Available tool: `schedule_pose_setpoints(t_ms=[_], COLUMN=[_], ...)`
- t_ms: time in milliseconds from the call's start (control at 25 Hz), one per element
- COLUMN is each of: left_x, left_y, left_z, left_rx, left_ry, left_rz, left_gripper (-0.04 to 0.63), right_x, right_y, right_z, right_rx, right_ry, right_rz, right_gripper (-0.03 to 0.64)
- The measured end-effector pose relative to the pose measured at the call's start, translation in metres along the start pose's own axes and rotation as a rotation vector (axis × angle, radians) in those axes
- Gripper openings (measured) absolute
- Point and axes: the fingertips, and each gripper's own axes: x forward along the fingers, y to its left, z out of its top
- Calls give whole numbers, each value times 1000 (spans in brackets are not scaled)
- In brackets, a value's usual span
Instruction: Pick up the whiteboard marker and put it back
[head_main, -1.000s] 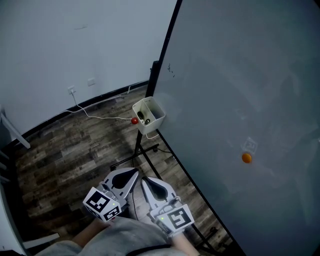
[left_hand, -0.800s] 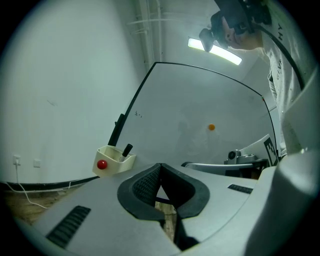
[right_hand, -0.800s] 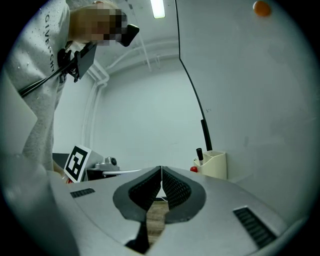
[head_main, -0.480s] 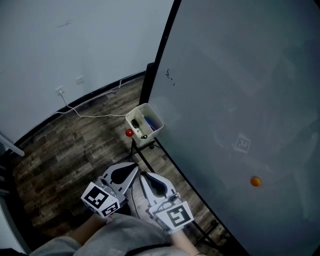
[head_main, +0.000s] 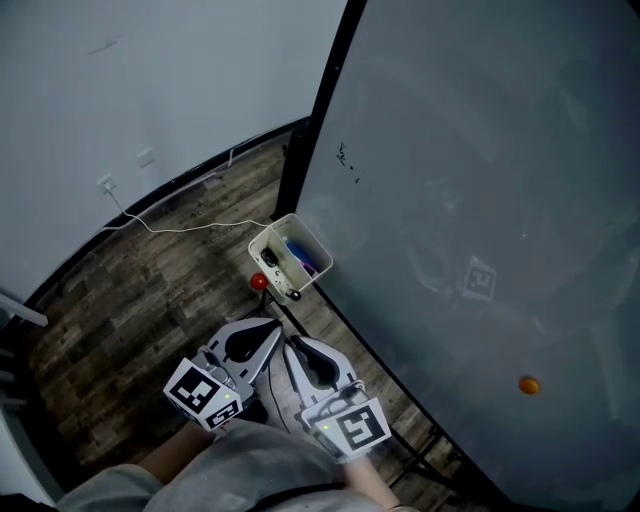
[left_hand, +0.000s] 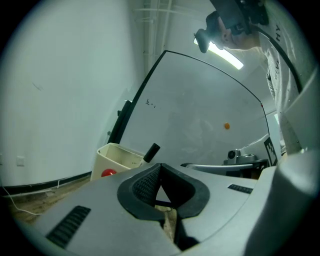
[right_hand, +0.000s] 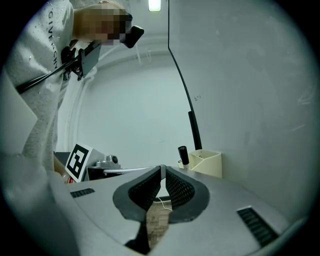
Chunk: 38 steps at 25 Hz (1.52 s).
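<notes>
A cream holder box (head_main: 288, 262) hangs at the whiteboard's (head_main: 480, 180) lower left edge. A black-capped whiteboard marker (left_hand: 151, 151) sticks up out of it, and it also shows in the right gripper view as the marker (right_hand: 183, 155) beside the box (right_hand: 207, 163). Something blue (head_main: 301, 256) lies inside the box too. My left gripper (head_main: 262, 338) and right gripper (head_main: 300, 352) sit side by side low in the head view, a short way in front of the box. Both are shut with nothing between the pads: left gripper (left_hand: 160, 165), right gripper (right_hand: 162, 168).
A red knob (head_main: 259, 282) sits at the box's left side, the same knob (left_hand: 108, 173) in the left gripper view. An orange magnet (head_main: 528, 384) sticks to the board. The board's black stand legs (head_main: 420, 450) run along the wooden floor (head_main: 130, 300). A white cable (head_main: 190, 226) trails from a wall socket.
The holder box has come nearer to both grippers in the head view. The orange magnet has slid toward the lower right. Both grippers stay shut and side by side.
</notes>
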Motion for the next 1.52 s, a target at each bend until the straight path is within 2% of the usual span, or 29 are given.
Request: schedule_pose_setpoints(t_ms=[280, 440, 760, 800, 840, 1240, 1520], left_x=[9, 12, 17, 17, 18, 20, 20], left_y=[23, 33, 48, 49, 50, 55, 55], left_z=[2, 1, -1, -1, -1, -4, -5], left_rx=[20, 25, 15, 13, 11, 25, 8], left_ry=[-8, -2, 9, 10, 11, 27, 36], left_rz=[-4, -8, -20, -24, -28, -63, -77], left_gripper=[15, 15, 15, 15, 15, 15, 15], right_x=[18, 28, 37, 38, 40, 52, 61], right_y=[-12, -24, -42, -42, -42, -49, -52], right_z=[-8, -8, -6, -5, -5, -1, 4], right_rx=[10, 5, 1, 0, -4, -40, -50], right_ry=[35, 12, 5, 5, 4, 2, 11], right_rz=[-16, -63, -98, -92, -87, -126, -143], right_gripper=[21, 21, 25, 57, 122, 127, 126])
